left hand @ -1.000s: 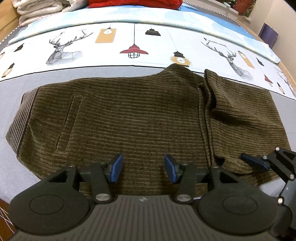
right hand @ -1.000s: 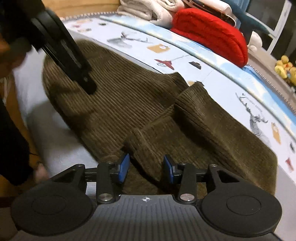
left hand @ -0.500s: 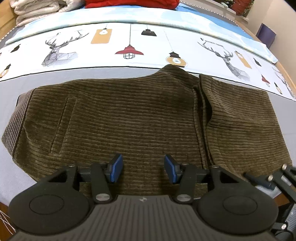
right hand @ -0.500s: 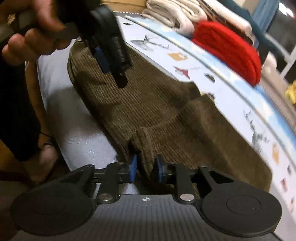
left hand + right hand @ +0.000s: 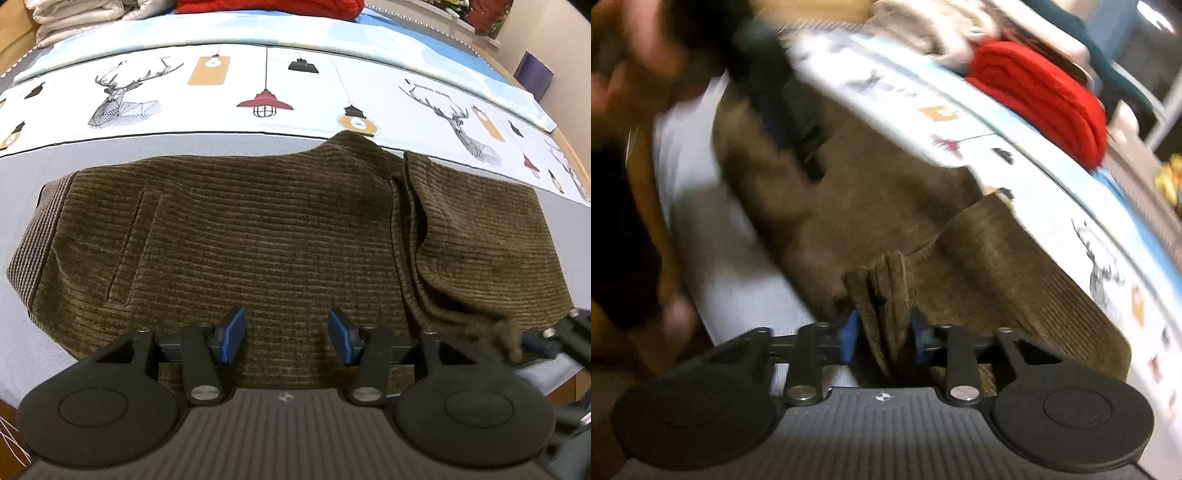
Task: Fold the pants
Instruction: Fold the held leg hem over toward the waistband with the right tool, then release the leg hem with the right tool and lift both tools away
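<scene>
While spread flat on bed, brown corduroy pants half folded, legs doubled back at right. Right gripper closing, pinching bunched near hem for next fold. Left gripper spread above near edge, gripping nothing, likely waiting.

Your pants lie flat on bed; folded blankets behind them, printed sheet between.
</scene>
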`<state>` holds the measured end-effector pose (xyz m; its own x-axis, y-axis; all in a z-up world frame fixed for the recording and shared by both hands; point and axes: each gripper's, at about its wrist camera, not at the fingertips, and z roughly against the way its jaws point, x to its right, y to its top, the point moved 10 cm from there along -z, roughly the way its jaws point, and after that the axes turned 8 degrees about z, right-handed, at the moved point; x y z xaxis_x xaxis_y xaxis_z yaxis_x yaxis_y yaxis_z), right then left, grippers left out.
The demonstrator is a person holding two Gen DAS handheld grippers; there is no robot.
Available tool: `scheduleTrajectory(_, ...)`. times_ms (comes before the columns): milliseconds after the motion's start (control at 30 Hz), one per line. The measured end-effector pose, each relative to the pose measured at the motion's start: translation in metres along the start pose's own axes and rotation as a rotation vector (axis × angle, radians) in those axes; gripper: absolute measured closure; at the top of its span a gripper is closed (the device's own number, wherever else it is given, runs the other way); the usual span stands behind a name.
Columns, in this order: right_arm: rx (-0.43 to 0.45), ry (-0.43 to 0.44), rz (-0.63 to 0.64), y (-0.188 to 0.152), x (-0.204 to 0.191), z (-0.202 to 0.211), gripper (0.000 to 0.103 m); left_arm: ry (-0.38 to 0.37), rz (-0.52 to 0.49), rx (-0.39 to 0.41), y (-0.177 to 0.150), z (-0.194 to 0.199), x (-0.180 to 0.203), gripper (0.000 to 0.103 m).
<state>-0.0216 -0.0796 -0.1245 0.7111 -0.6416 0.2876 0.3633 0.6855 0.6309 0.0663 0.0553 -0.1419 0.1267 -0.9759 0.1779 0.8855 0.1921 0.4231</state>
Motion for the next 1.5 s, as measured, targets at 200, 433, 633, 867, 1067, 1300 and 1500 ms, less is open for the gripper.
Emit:
scheduleTrajectory(200, 0.339, -0.166, -0.402, 0.039, 0.093, 0.069, 0.088, -0.016, 0.025, 0.008, 0.004, 0.004, -0.003, 0.048)
scheduleTrajectory(433, 0.119, 0.071, -0.074, 0.030, 0.000, 0.009, 0.082, -0.016, 0.039, 0.007, 0.005, 0.004, -0.008, 0.048)
scheduleTrajectory(633, 0.013, 0.047, -0.051, 0.002, -0.008, -0.003, 0.079, -0.037, 0.040, 0.009, 0.006, 0.006, -0.003, 0.047)
scheduleTrajectory(867, 0.010, -0.240, -0.544, -0.056, 0.114, 0.038, 0.065, -0.109, -0.052, 0.007, -0.002, 0.004, 0.040, 0.047)
scheduleTrajectory(1067, -0.312, -0.359, -0.765, -0.165, 0.144, 0.029, 0.047, -0.172, -0.157, -0.012, -0.019, -0.001, 0.087, 0.047)
scheduleTrajectory(1300, -0.258, -0.288, -0.901, -0.183, 0.150, 0.039, 0.047, -0.192, -0.125, -0.204, -0.051, -0.038, 0.092, 0.052)
scheduleTrajectory(1500, -0.178, -0.227, -1.045, -0.183, 0.157, 0.044, 0.070, -0.267, -0.132, -0.179, -0.049, -0.025, 0.099, 0.081)
